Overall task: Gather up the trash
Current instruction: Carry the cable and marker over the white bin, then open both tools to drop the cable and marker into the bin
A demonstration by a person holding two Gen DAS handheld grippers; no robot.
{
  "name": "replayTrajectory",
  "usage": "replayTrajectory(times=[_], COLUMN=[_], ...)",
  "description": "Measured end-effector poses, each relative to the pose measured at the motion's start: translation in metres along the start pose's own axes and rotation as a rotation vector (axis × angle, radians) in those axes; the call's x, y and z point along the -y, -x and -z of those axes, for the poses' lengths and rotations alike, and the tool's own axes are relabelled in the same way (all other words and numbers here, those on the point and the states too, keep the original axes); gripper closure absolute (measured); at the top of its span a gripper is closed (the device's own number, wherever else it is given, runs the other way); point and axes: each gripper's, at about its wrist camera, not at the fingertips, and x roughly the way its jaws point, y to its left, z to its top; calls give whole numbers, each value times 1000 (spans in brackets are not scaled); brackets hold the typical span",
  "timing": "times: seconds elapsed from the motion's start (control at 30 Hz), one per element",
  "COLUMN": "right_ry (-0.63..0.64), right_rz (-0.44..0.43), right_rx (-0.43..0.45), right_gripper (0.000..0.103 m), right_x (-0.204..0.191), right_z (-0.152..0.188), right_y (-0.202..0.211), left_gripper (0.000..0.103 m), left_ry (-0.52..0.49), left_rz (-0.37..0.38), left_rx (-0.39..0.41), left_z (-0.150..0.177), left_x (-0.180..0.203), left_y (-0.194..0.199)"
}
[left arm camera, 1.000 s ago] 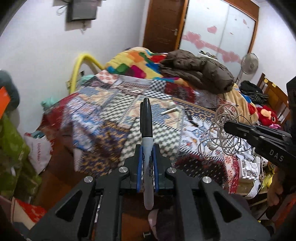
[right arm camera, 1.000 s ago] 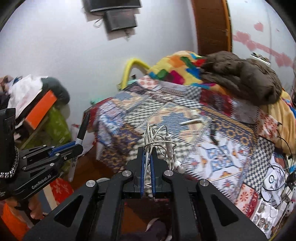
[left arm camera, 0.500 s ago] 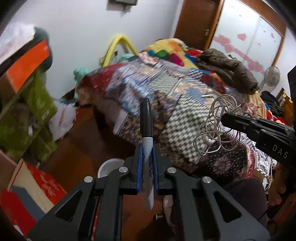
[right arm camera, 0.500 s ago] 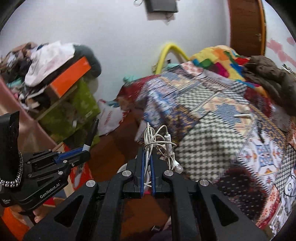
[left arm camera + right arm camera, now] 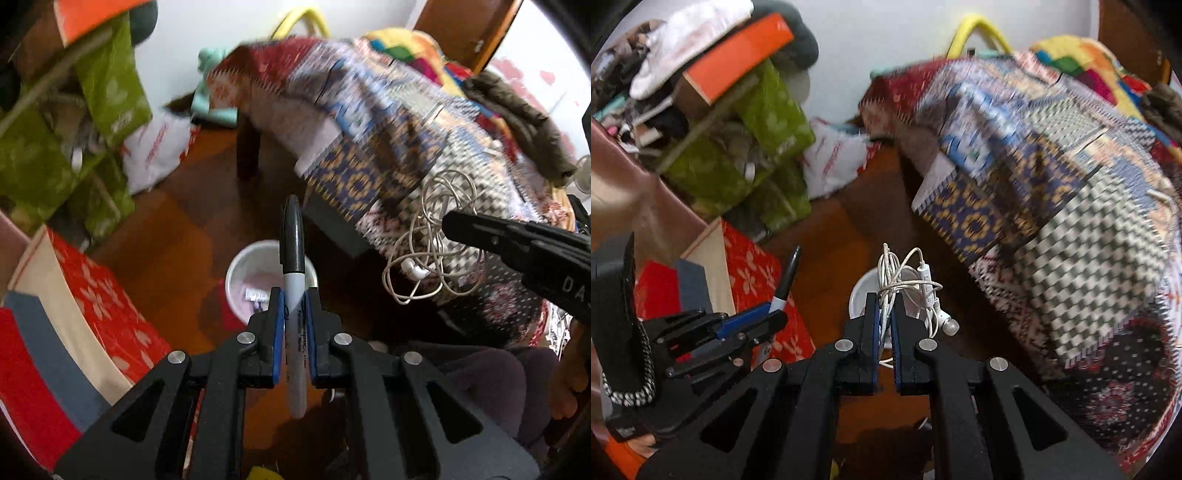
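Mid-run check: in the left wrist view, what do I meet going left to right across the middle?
Red floral box → white bin → black marker held in the left claw → tangled white earphones → right claw.

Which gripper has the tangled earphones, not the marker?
The right gripper: white earphones bunch between its blue pads. The left gripper clamps a black-capped marker upright instead.
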Motion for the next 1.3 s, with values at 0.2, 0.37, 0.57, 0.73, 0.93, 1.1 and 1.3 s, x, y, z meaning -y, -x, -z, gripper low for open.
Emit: replayTrajectory(times=[0.2,0.37,0.57,0.73,0.93,1.1,1.3], right_ry=[2,0,-6,-4,23,50,63], right_rz=[-17,-46,-70,-72,-23,7,17], right_rx=[-90,-142,-184,-169,-138,-122,-90], right_gripper=[97,97,88,73,73,73,73], right_x=[-3,-5,-4,2,9,11,11], right_z=[-5,-19,-36,-44,-42,-36,-27], right_y=[-45,-72,-87,-85,-73,-61,-39], left_gripper=[93,93,93,93,84,72,72], left_ry=[43,98,132,126,114,99,70], left_rz=[-20,-9,-3,-2,-22,-50,-64], left_rx=[-98,-143,-157,-164,-185,-166,-114], left_z=[4,-3,-20,-34,-47,-49,-45], left_x=[-18,-30,-37,-34,-29,-26,-19], left_y=[-47,-69,-83,-92,-104,-98,-68])
